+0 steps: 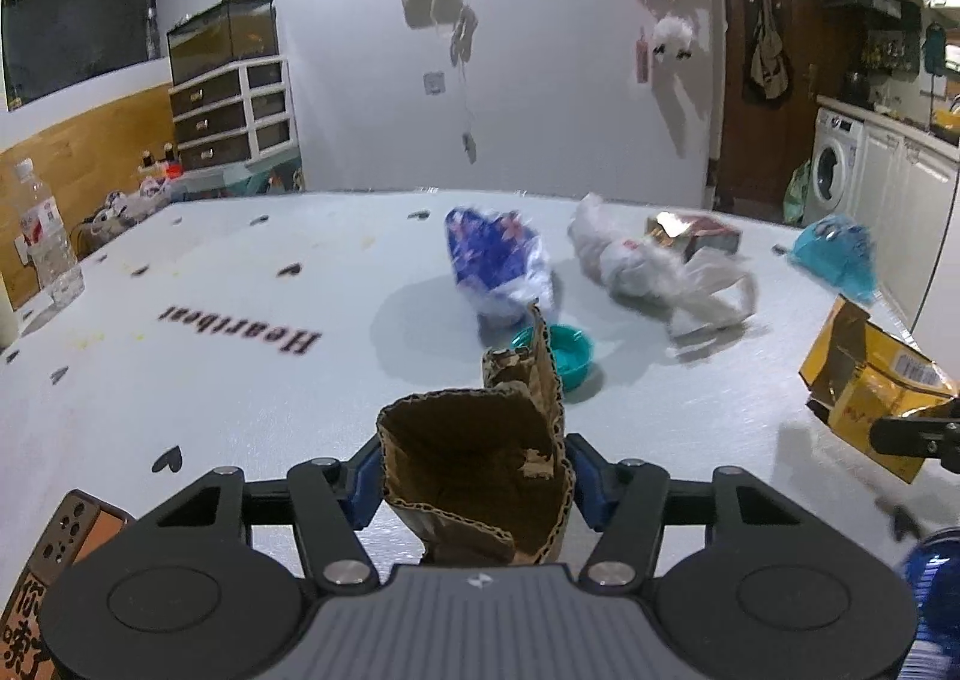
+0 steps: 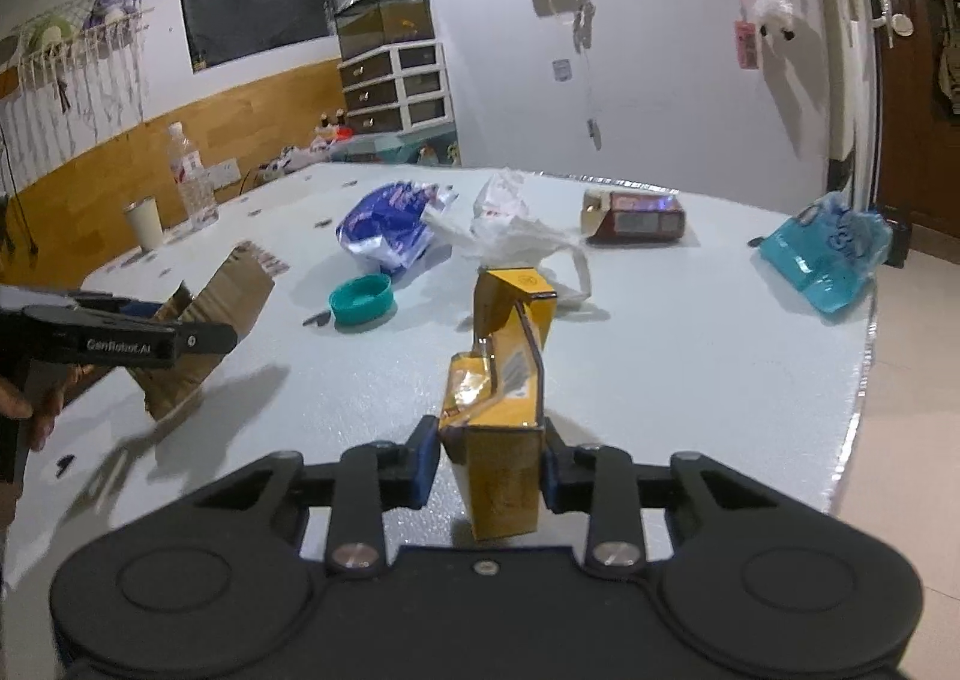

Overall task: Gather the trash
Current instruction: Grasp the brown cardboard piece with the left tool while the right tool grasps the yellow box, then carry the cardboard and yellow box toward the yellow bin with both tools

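My left gripper (image 1: 474, 479) is shut on a torn piece of brown cardboard (image 1: 480, 464), held just above the pale table (image 1: 240, 380). The right wrist view shows that same cardboard (image 2: 210, 320) at the left, with the left gripper's finger (image 2: 150, 344) across it. My right gripper (image 2: 489, 467) is shut on a crumpled yellow carton (image 2: 501, 398), which also shows at the right edge of the left wrist view as the yellow carton (image 1: 870, 386). On the table lie a teal lid (image 2: 362, 299), a blue-and-white wrapper (image 2: 390, 227), a white plastic bag (image 2: 516, 230), a dark red box (image 2: 636, 215) and a light blue bag (image 2: 828, 254).
A clear water bottle (image 2: 191, 182) and a white cup (image 2: 144, 224) stand at the table's far left. A drawer unit (image 2: 396, 86) is behind the table. The table edge (image 2: 858, 380) drops to the floor on the right. A person's hand (image 2: 36, 410) is at the left.
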Demonstrator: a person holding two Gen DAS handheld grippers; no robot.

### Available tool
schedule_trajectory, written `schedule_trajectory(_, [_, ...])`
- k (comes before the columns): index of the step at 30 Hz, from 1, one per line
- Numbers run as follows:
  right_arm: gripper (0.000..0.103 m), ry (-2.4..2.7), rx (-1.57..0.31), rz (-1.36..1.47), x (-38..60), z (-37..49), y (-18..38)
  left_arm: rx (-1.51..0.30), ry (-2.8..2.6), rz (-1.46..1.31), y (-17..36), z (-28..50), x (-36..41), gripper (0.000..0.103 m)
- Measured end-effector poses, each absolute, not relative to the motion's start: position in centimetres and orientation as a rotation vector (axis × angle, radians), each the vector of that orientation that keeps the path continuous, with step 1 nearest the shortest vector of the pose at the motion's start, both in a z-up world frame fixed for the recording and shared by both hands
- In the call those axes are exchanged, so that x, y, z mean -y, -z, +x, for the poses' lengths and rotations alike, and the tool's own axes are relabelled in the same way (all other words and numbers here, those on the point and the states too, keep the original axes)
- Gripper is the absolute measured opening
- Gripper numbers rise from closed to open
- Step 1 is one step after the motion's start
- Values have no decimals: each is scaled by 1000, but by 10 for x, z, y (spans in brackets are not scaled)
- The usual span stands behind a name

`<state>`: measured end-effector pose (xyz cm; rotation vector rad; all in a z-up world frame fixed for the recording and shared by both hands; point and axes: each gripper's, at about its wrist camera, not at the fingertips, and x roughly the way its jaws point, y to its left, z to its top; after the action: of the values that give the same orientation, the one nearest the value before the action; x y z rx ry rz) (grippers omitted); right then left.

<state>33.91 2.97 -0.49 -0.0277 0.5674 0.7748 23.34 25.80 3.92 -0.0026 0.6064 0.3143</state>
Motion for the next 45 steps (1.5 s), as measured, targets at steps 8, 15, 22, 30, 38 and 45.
schedule_trajectory(8, [34,-707,-507,7,3,319,-21,-529,-298,7,-68,212,-220,61])
schedule_trajectory(15, [34,-630,-495,4,32,307,-30,-485,-270,22,-81,200,-182,61])
schedule_trajectory(22, [34,-548,-480,-6,70,296,-33,-469,-210,28,-83,203,-141,61])
schedule_trajectory(30, [34,-477,-466,11,113,289,-36,-472,-131,24,-74,216,-89,61])
schedule_trajectory(38, [34,-400,-467,35,161,287,-32,-481,-40,36,-66,232,-33,61])
schedule_trajectory(45, [34,-327,-485,41,202,286,-23,-506,21,35,-53,245,11,61])
